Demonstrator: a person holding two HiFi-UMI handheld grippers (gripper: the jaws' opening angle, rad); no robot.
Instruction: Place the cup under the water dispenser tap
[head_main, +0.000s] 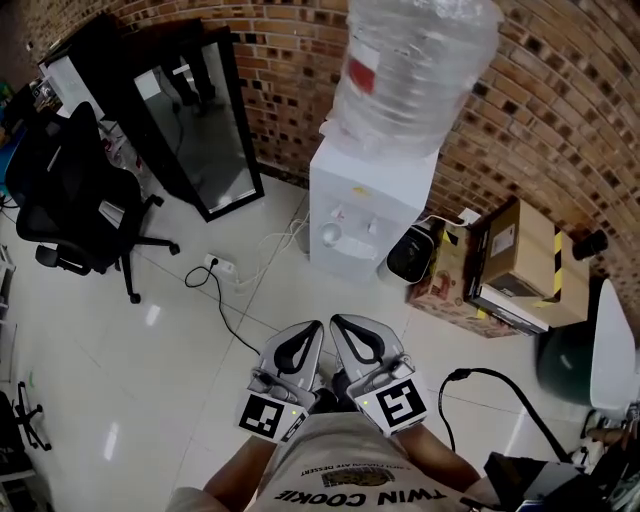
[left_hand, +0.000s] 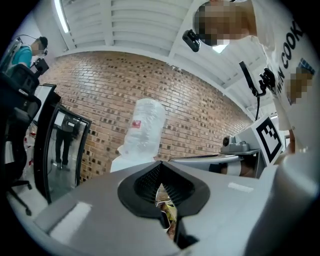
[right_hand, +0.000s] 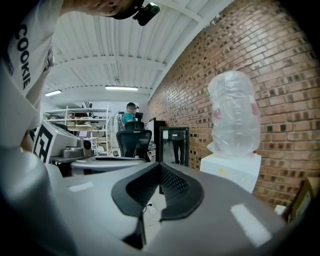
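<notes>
Against the brick wall stands the white water dispenser (head_main: 372, 200) with a big clear bottle (head_main: 415, 70) on top. On its front ledge, below the left one of the two taps, there is a small white round thing, which I take to be the cup (head_main: 330, 235). It is small in the head view, so I cannot say whether it sits exactly under the spout. It stands upright and alone, and nothing touches it.

Both tongs are well apart from the dispenser, close to the person's body and side by side above the tiled floor (head_main: 160, 340). The left tongs (head_main: 308, 332) are clenched, with the tips meeting and nothing between them. The right tongs (head_main: 348, 326) are also clenched and empty. In both gripper views only the wall, the bottle and the room show past the closed jaws.

My judgement is that the task is finished or nearly so: the cup is delivered and released. What may be left is only a check of its place under the tap. A cardboard box (head_main: 520, 250) stands just beside the dispenser on the right.
</notes>
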